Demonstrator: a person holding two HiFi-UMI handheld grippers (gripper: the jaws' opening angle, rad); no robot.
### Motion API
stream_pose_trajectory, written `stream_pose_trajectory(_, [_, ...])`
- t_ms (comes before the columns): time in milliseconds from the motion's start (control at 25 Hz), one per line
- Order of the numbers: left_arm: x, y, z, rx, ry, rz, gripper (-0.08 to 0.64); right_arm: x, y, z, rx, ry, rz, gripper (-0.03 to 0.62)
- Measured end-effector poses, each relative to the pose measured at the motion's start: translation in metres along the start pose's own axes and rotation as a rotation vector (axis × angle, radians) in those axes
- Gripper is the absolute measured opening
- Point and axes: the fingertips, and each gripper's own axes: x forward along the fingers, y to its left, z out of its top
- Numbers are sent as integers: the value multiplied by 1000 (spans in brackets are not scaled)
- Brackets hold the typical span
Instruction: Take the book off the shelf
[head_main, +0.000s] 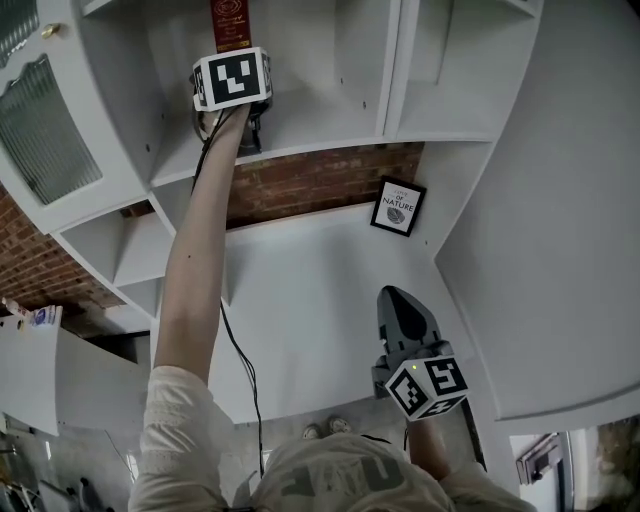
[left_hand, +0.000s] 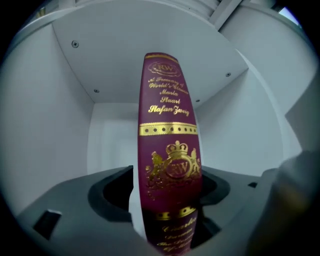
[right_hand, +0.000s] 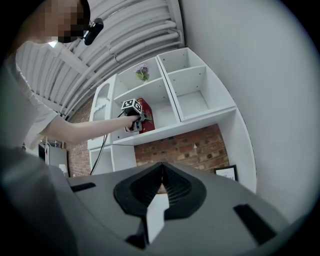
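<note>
Maroon with gold print, the book stands upright on the white shelf. We hold the left gripper clamped on the lower part of its spine. Our right gripper hangs low above the counter, well apart from the book, jaws pressed together on nothing.

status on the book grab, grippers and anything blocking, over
Left gripper shut on the book, at the spine. Right gripper shut, empty, held low. Book upright in its shelf compartment, not yet out. Nothing seen blocking the pull.
</note>
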Motion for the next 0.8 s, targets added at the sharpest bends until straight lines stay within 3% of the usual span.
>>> stream_pose_trajectory(160, [9,-2,-10,-16,29,4,317,-1,-1,-1,25,4,-14,14])
stream_pose_trajectory(480, [10,-1,-5,-56,-36,48,277,-4,1,1,-1,5,-28,14])
stream_pose_trajectory(800, [7,-2,-4,-47,-36,79,245,-10,6,-7,-9,1,-22,14])
